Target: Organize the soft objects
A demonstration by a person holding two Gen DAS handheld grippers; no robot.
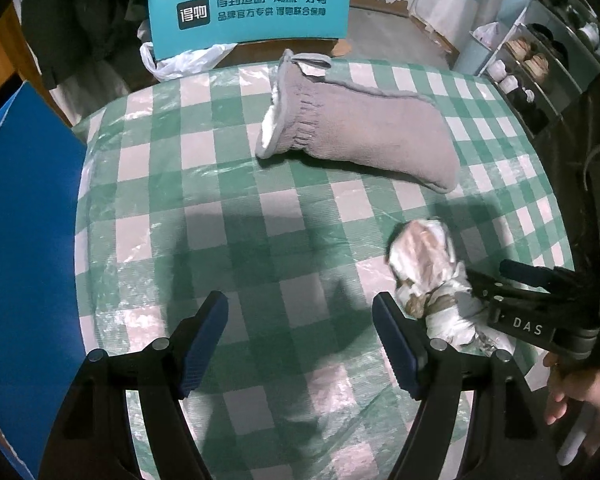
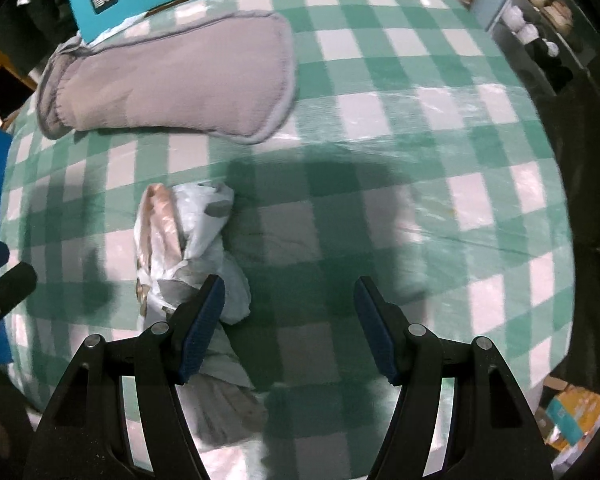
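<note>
A grey fleece boot-shaped slipper lies on its side on the green and white checked tablecloth, toward the far side; it also shows in the right wrist view. A crumpled white plastic bag with something brown inside lies nearer, to the right; in the right wrist view the bag is just left of my right gripper. My left gripper is open and empty above the cloth, its right finger beside the bag. My right gripper is open, its left finger touching the bag.
A teal cardboard box with Chinese print stands behind the table beside a white plastic bag. A blue panel is at the left. A shoe rack stands at the far right. Small boxes lie on the floor.
</note>
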